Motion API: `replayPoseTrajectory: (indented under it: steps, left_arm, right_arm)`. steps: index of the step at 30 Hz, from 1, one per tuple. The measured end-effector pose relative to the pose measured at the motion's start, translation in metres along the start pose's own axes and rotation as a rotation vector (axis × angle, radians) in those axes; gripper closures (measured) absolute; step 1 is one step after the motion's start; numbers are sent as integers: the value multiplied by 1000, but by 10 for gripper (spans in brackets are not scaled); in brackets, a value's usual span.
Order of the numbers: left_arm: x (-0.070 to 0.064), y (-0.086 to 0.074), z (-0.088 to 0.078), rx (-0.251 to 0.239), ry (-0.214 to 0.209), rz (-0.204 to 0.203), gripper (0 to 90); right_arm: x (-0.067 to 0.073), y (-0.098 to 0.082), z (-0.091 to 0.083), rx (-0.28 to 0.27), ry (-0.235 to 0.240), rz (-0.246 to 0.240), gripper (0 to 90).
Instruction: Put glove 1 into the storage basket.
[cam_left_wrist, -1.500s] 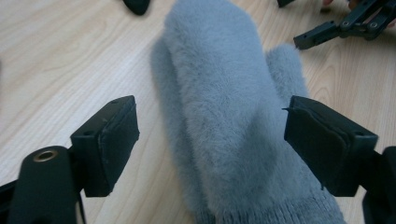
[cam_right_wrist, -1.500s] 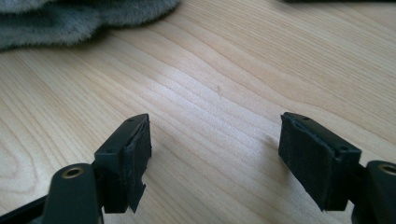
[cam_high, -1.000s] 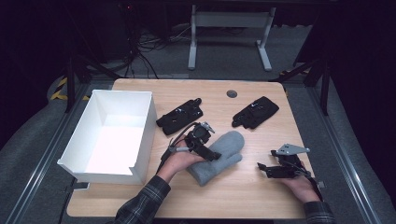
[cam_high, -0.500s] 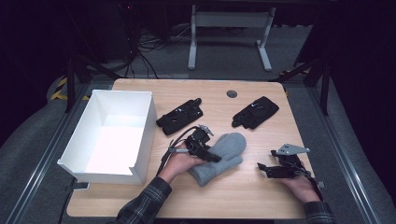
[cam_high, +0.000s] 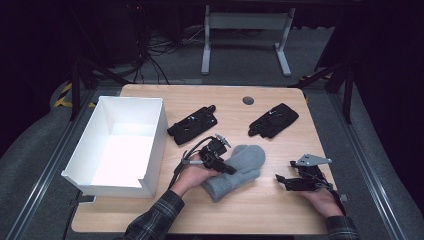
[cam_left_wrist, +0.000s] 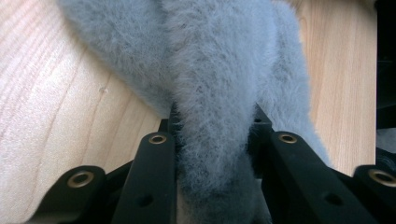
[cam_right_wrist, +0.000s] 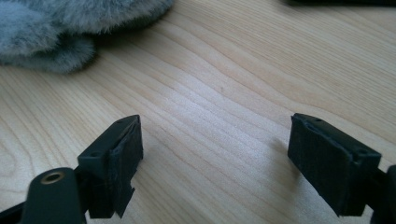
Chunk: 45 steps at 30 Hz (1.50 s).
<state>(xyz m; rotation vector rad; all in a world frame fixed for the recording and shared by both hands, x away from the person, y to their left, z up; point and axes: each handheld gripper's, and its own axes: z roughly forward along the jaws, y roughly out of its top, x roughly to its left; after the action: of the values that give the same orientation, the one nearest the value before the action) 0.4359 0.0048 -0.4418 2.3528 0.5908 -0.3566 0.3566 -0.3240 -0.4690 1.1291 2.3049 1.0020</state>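
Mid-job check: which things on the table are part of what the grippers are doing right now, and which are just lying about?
In the job:
- grey mitten, a fold of it pinched as the left gripper has just been closing
- right gripper, open over bare table, waiting

Lying about:
- white box, beside the mitten
- two black holders farther back
- small round grommet

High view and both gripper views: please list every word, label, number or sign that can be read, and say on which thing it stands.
None can be read.
White box: plain walls, no print.
Two black holders: small pale marks, too small to read.
Grey mitten between the left gripper jaws: no label showing.
Yellow-black stripes on the floor: a hazard marking, no words.
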Motion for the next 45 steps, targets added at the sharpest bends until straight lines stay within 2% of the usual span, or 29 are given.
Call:
replayPoseTrajectory:
  steps: [4,8,11,23,29,30,38,45]
  left_arm:
    - [-6,1,-5,-6,13,11,739]
    - [-13,2,-12,-32,41,26,739]
    - [-16,3,-20,-59,37,30,739]
    - [-32,10,-53,-117,99,60,738]
    - [-41,18,-81,-147,152,60,738]
    - [-41,18,-81,-147,152,60,738]
    - [-51,25,-113,-174,192,55,737]
    - [-58,28,-146,-208,207,57,737]
  right_arm:
    - [0,0,0,0,1,1,185]
    - [0,0,0,0,1,1,184]
    - [0,0,0,0,1,1,185]
    - [0,0,0,1,1,-1,179]
    - [0,0,0,2,2,-2,178]
    - [0,0,0,2,2,-2,178]
    - [0,0,0,3,3,-3,172]
    - [0,0,0,3,2,-2,170]
